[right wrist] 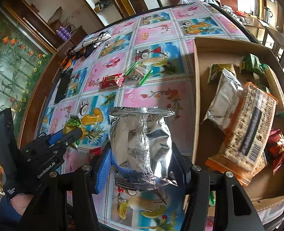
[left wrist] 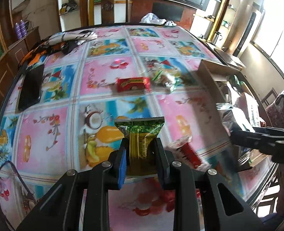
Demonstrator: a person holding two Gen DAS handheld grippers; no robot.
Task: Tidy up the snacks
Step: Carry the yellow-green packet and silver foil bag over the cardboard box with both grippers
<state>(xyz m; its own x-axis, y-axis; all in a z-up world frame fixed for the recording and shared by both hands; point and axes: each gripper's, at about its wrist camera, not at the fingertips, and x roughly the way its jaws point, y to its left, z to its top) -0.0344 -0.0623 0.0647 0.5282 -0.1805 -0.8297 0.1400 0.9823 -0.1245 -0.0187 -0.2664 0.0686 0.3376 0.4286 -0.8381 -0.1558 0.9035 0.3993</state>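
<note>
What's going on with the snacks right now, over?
Left gripper shut on green snack packet. Right gripper shut on silver foil bag. Cardboard box open beside it, already holding snacks. Nothing in the way.

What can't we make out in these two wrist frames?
- Left wrist view: cardboard box contents, blurred and cut off by the right gripper.
- Left wrist view: red packet near the left gripper, motion-blurred, print unreadable.
- Right wrist view: front of the silver packet; only its seamed back shows.
- Right wrist view: small red wrapper, partly hidden behind a finger.
</note>
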